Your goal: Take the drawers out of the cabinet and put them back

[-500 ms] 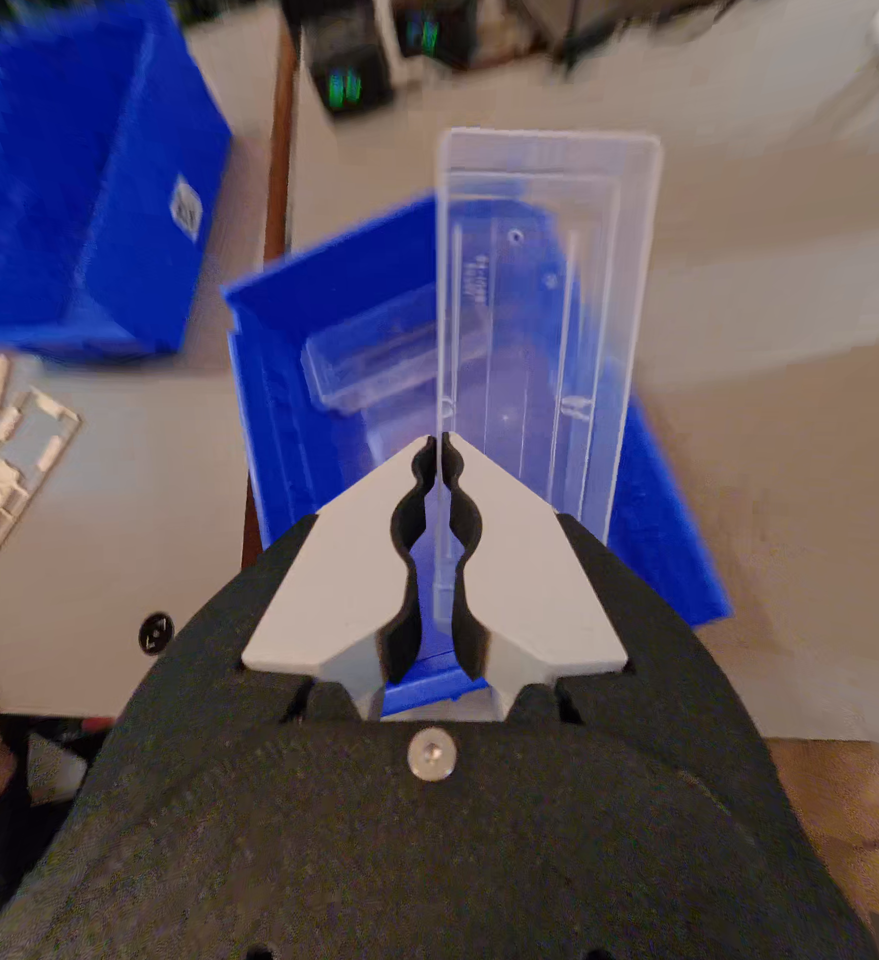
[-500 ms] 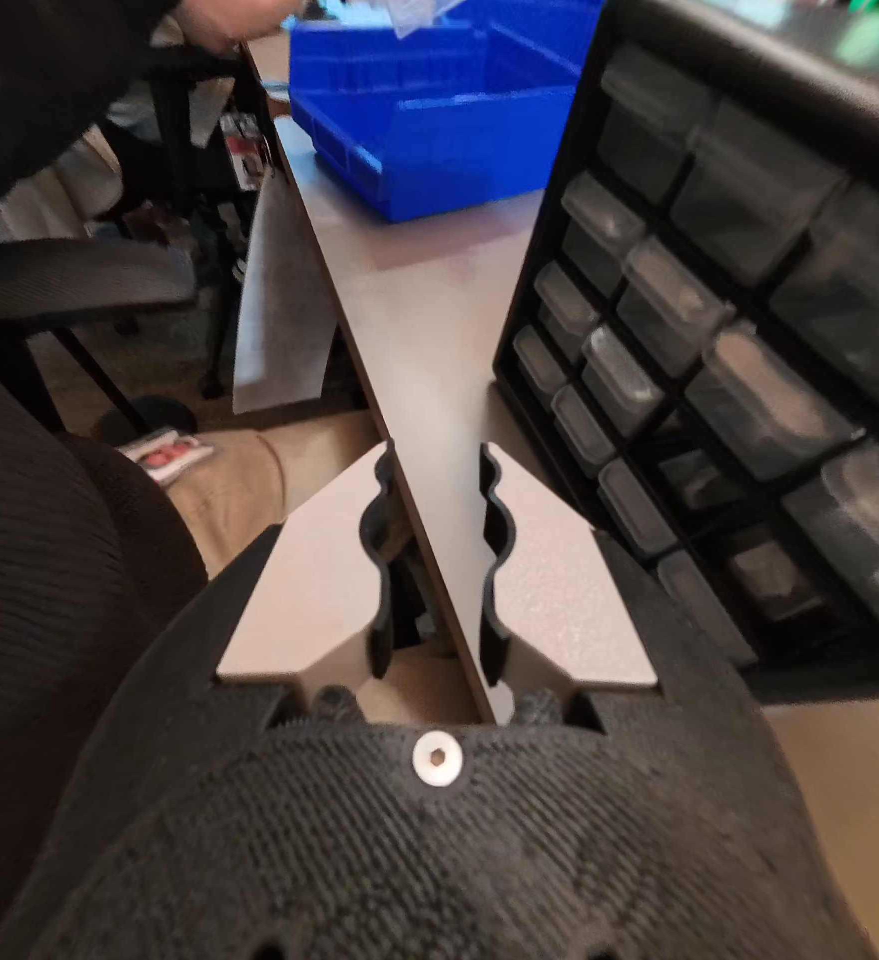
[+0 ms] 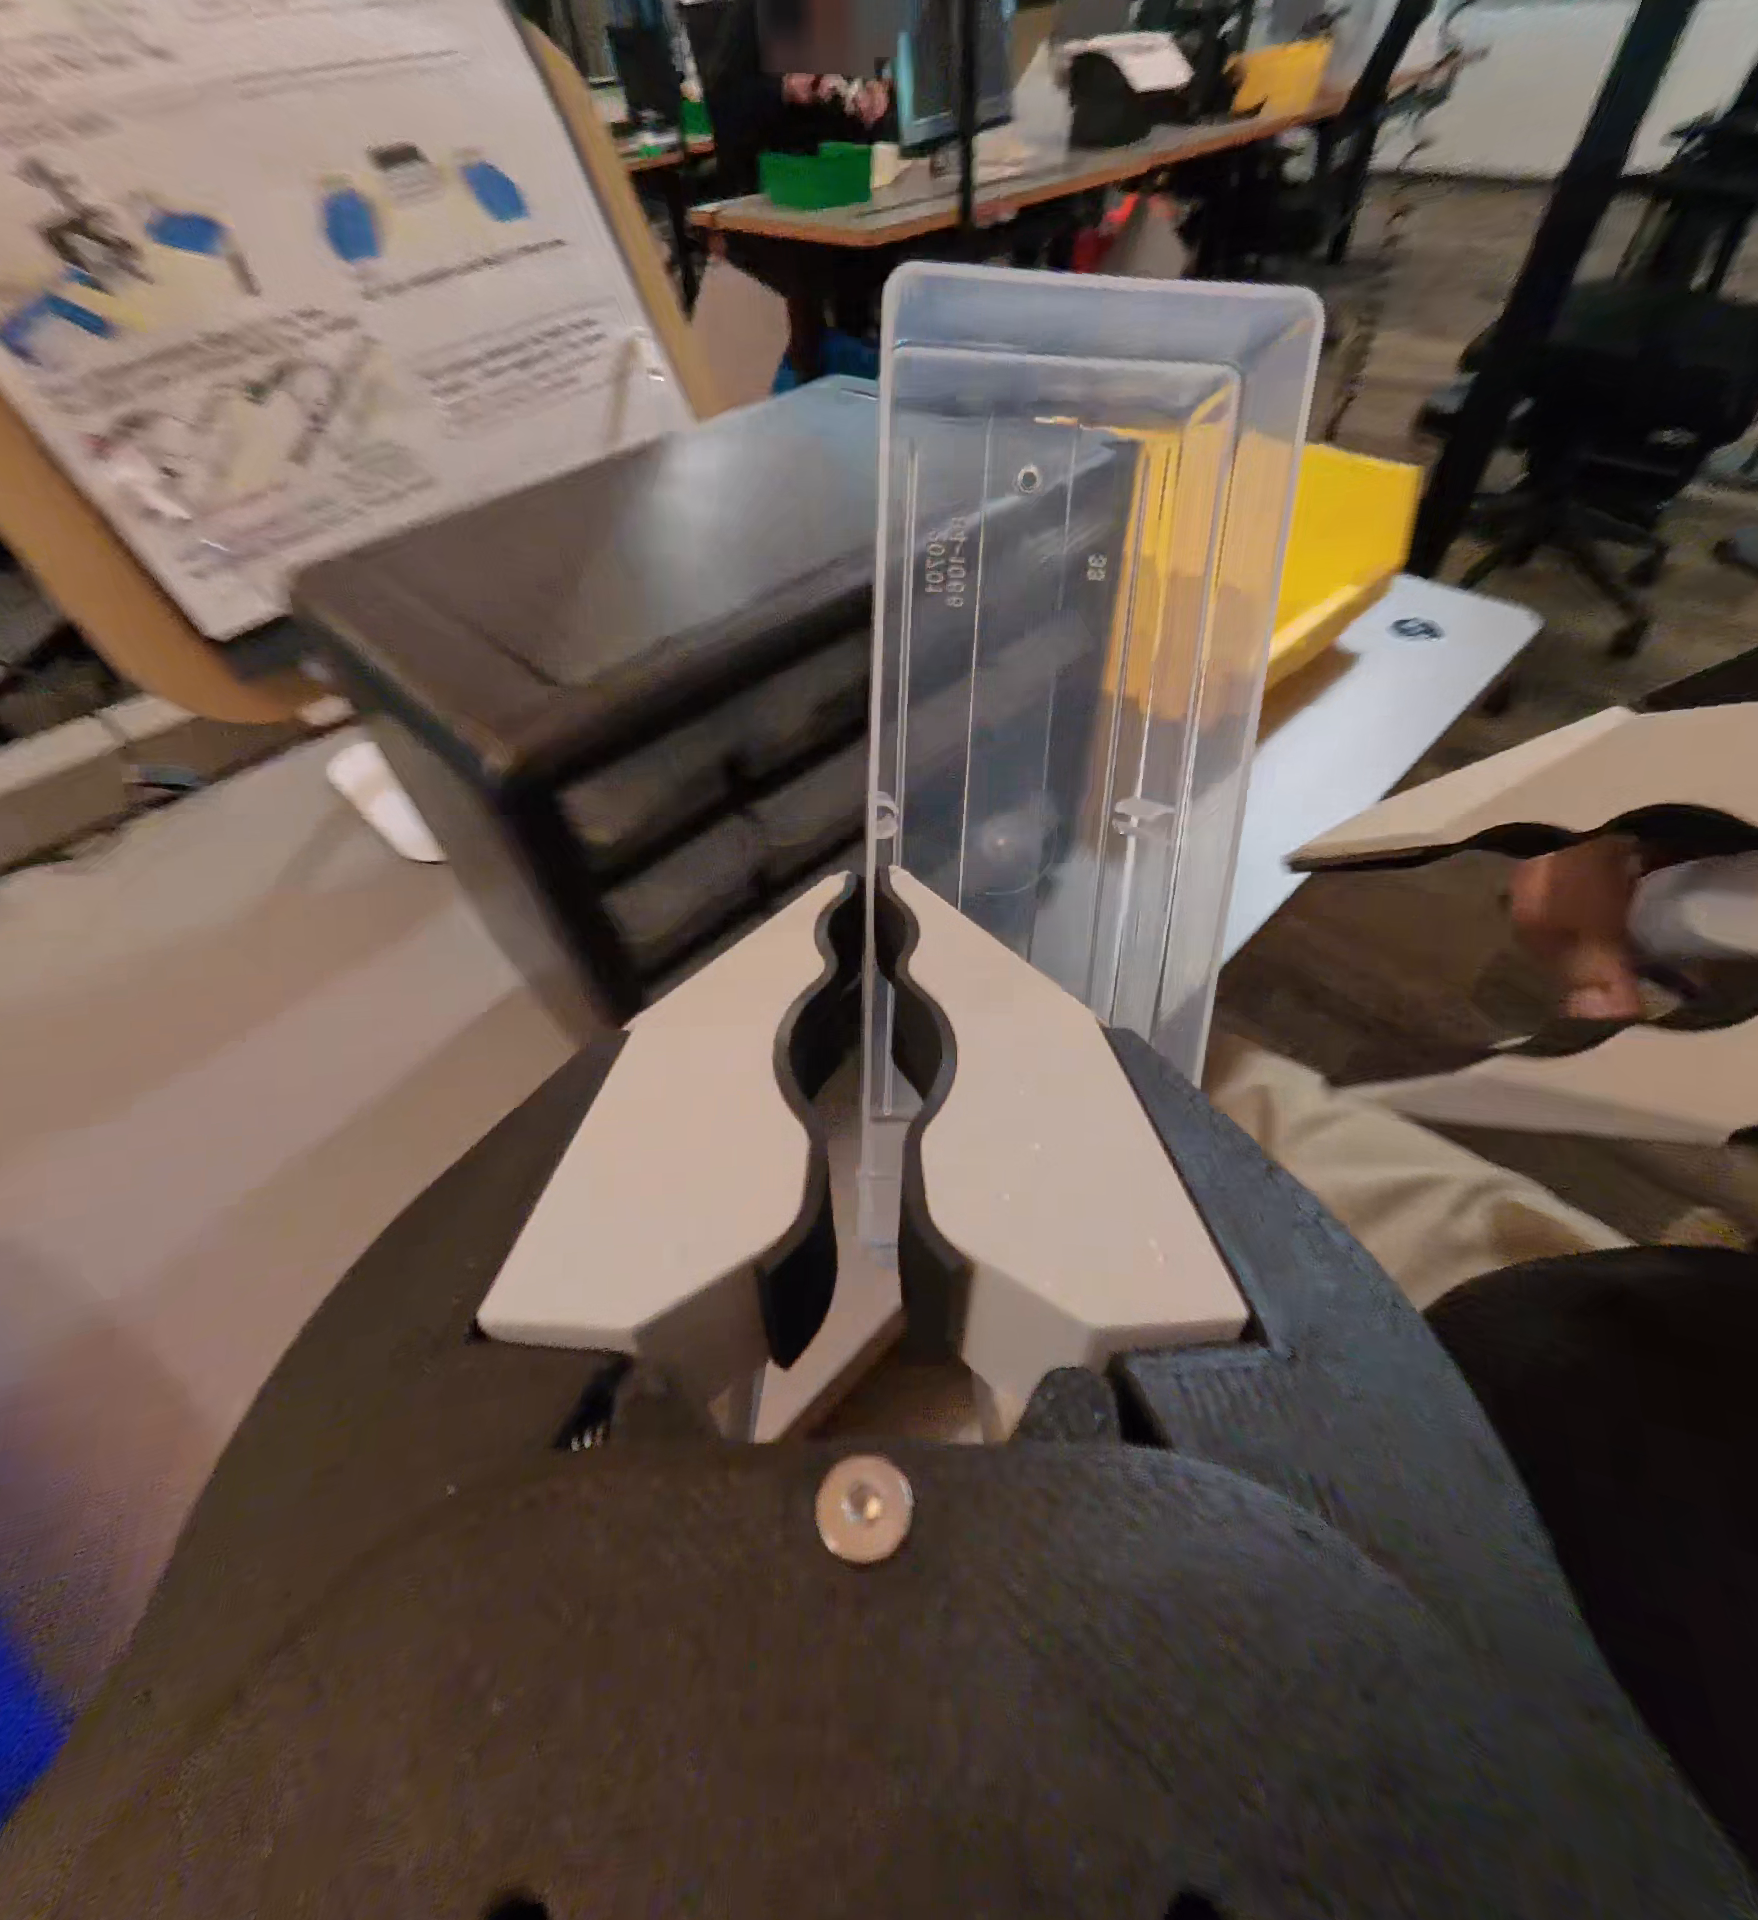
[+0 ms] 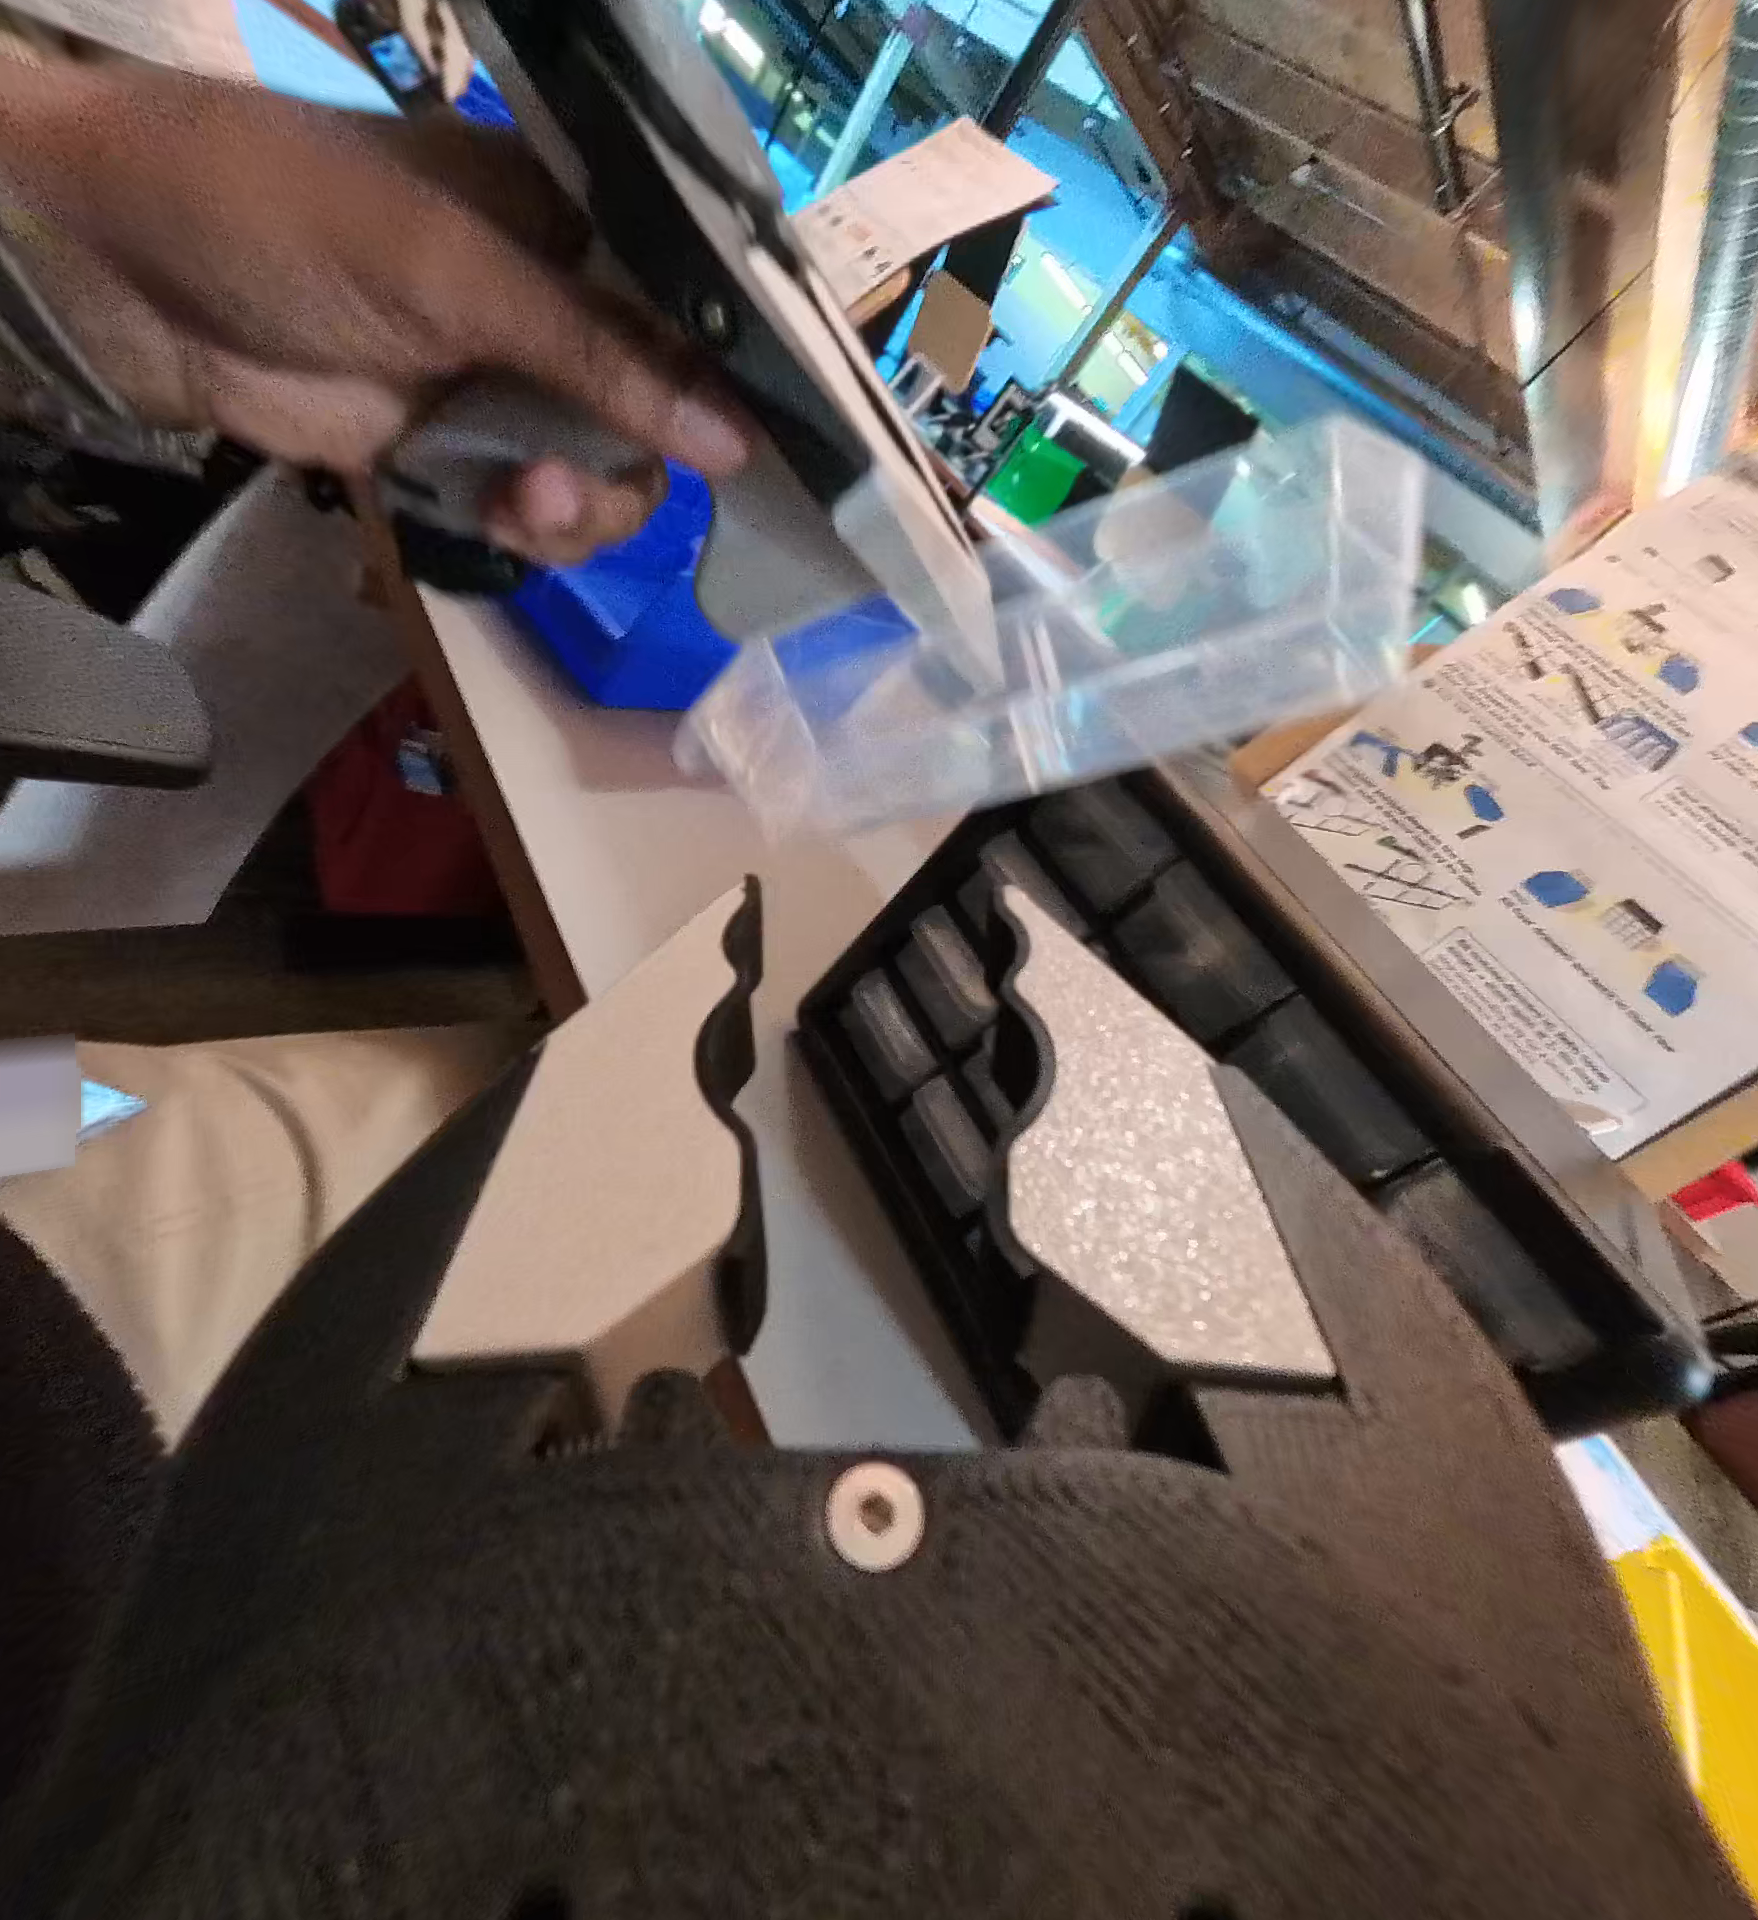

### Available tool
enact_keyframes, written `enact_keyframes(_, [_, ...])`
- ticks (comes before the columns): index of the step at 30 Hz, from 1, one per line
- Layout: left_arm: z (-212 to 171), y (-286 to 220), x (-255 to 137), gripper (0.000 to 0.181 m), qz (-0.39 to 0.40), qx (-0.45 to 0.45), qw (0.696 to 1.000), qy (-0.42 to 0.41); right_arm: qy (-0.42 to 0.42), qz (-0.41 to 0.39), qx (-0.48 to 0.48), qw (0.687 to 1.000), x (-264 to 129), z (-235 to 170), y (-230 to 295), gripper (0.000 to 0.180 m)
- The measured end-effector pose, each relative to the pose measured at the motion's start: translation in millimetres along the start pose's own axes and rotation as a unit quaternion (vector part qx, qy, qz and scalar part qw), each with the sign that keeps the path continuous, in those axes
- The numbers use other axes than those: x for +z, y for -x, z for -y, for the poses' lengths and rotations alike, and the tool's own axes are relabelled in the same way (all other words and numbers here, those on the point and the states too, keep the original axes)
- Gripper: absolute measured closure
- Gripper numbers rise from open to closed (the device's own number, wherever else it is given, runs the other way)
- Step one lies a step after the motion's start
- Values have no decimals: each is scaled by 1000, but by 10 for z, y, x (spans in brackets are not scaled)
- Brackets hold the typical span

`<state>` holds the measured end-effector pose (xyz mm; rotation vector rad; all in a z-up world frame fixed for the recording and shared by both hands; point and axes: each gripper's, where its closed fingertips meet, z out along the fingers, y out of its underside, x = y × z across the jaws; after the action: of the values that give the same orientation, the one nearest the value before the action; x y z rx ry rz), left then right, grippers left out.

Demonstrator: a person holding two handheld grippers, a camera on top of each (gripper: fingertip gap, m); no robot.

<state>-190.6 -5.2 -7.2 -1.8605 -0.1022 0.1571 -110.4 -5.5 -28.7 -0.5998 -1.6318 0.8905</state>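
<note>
The grey table (image 4: pixel 605 800) carries everything, so the cabinet can be worked from the front edge where the person sits. On it stands the black cabinet (image 3: pixel 584 623), at about ten o'clock from the left gripper in the left wrist view, its drawer fronts turned toward the grippers so slots can be reached head-on. Behind it, at eleven o'clock, an instruction board (image 3: pixel 262 281) leans. A blue bin (image 4: pixel 636 623) sits near the table's edge at eleven o'clock in the right wrist view, probably the parking place for removed drawers; a yellow bin (image 3: pixel 1342 551) lies beyond the cabinet at one o'clock.

The clear drawer (image 3: pixel 1083 665) is off the table, in the air above and in front of the cabinet. The left gripper (image 3: pixel 870 894) is clenched on one thin side wall, so the drawer stands long-end forward, its far end leading, which suits sliding it into a slot. The right gripper (image 4: pixel 875 914) is released and holds nothing, hovering over the cabinet's lower drawers, likely ready to steady or guide.
</note>
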Motion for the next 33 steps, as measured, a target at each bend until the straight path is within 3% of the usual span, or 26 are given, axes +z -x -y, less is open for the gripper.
enact_keyframes(5, [-237, -264, 235, 181, -32, -109, 993, -30, 13, 45, 19, 999, -4, 47, 281, 131])
enact_keyframes(8, [-383, -296, 361, 181, -32, -166, 985, -37, 54, 55, -26, 997, 75, -81, 481, 130])
enact_keyframes(13, [-578, -231, 475, 180, 1, -189, 982, -23, 141, 18, -141, 980, 170, -446, 506, 140])
enact_keyframes(19, [-643, -159, 498, 181, 9, -218, 975, -33, 125, 16, -175, 976, 194, -415, 584, 134])
enact_keyframes(24, [-710, -311, 571, 181, -10, -232, 972, -21, 174, 10, -210, 962, 270, -639, 613, 126])
enact_keyframes(27, [-725, -437, 588, 181, -21, -228, 973, -14, 219, -11, -247, 944, 274, -821, 521, 133])
enact_keyframes(28, [-741, -458, 596, 181, -18, -233, 972, -10, 231, -15, -261, 937, 269, -870, 504, 144])
enact_keyframes(30, [-761, -482, 608, 181, -17, -228, 974, -6, 244, -14, -288, 926, 259, -934, 518, 147])
enact_keyframes(32, [-767, -478, 609, 181, -16, -228, 974, -6, 256, -1, -301, 918, 245, -986, 578, 167])
enact_keyframes(33, [-768, -476, 607, 181, -21, -228, 973, -5, 257, 4, -307, 917, 240, -992, 601, 167])
